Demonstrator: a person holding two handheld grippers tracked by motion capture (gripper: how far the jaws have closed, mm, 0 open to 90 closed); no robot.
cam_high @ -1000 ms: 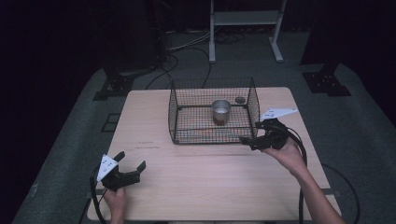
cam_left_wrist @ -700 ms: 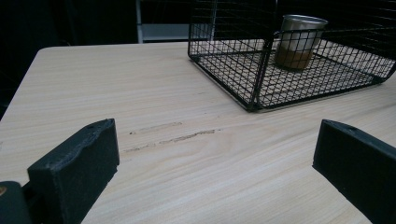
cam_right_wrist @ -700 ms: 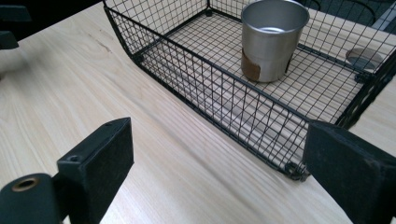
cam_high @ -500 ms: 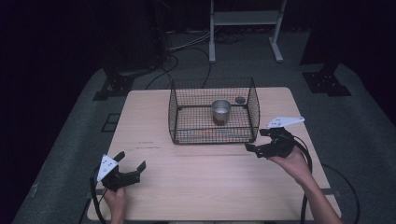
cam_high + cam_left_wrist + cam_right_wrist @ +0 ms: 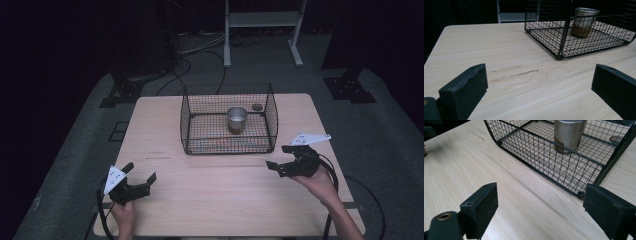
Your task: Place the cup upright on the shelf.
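So from above, the left gripper sits low at the table's near left corner, jaws spread wide, nothing in them. Middle of the table there's the black wire basket with the metal cup standing upright inside. The right gripper hovers just off the basket's near right corner, also gaping wide and empty. The right gripper view adds 1 thing you barely notice from above: a small round disc on the basket floor behind the cup

The wire basket is black with a fine grid mesh, and the cup inside is silver metal. The tabletop is pale wood with straight grain; both grippers' jaws are matte black.
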